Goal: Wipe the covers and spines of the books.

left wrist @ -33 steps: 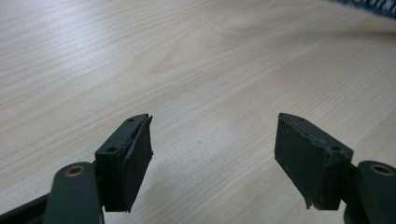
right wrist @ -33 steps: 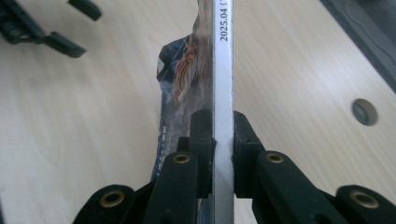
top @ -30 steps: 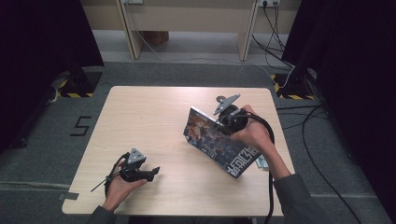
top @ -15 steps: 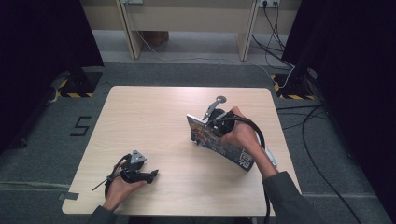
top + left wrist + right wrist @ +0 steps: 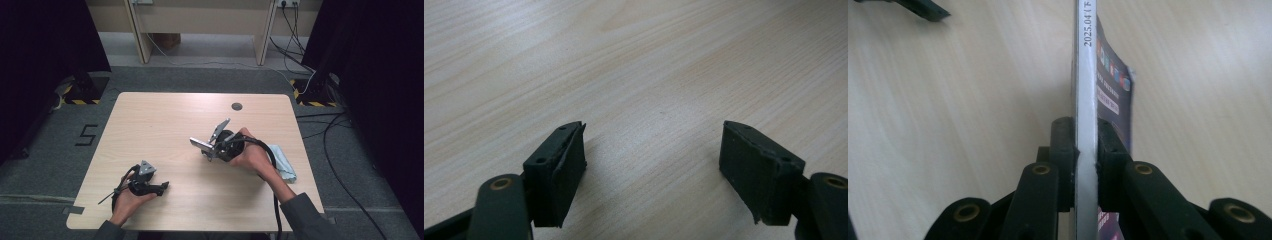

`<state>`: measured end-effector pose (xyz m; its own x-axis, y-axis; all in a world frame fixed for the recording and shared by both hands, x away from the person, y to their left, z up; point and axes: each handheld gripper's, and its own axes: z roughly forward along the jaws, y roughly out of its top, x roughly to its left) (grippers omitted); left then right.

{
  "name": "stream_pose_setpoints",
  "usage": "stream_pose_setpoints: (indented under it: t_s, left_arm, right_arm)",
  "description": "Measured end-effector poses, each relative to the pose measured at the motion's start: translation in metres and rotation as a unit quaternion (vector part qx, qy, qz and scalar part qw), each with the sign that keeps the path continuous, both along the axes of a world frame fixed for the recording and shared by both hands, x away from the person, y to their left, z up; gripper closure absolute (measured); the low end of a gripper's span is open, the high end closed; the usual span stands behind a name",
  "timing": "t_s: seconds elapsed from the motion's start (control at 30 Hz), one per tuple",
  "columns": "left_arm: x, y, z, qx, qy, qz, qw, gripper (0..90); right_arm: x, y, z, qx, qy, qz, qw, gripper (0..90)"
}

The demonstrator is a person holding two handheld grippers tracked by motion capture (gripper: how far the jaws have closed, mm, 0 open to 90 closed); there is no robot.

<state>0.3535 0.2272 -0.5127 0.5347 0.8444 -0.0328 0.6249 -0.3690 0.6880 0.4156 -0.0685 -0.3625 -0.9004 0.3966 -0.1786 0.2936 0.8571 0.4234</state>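
Right gripper view shows the right gripper [image 5: 1083,145] clamped tight on the spine of a thin magazine [image 5: 1087,75], held on edge above the table [image 5: 948,100]; from the high view the magazine [image 5: 201,145] hangs just over the middle of the table, so the step in hand seems to be carrying it to a resting place, and the next move likely calls for lowering it flat before letting go. Nearby, the left gripper [image 5: 654,165] rests on the near left of the table with its jaws wide apart and nothing between them, while a pale blue cloth [image 5: 281,162] lies beside the right forearm, neither blocking the way.
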Motion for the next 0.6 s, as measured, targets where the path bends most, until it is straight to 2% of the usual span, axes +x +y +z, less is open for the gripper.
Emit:
stream_pose_setpoints:
  t_s: [0.1,0.17,0.3,0.6]
  left_arm:
    - [0.000,0.000,0.000,0.000,0.000,0.000,1.0000,25.5]
    - [0.000,0.000,0.000,0.000,0.000,0.000,1.0000,25.5]
    - [0.000,0.001,0.000,0.000,0.000,-0.001,1.0000,25.5]
    - [0.000,0.001,0.000,0.001,-0.002,-0.001,1.0000,25.2]
  right_arm:
    - [-0.003,0.003,-0.008,0.000,0.011,0.008,0.9999,82.1]
    - [-0.008,0.008,-0.020,-0.004,0.019,0.013,0.9997,82.0]
    - [-0.011,0.012,-0.028,-0.001,0.020,0.021,0.9996,81.8]
    - [-0.019,0.014,-0.051,0.013,0.038,0.016,0.9991,80.4]
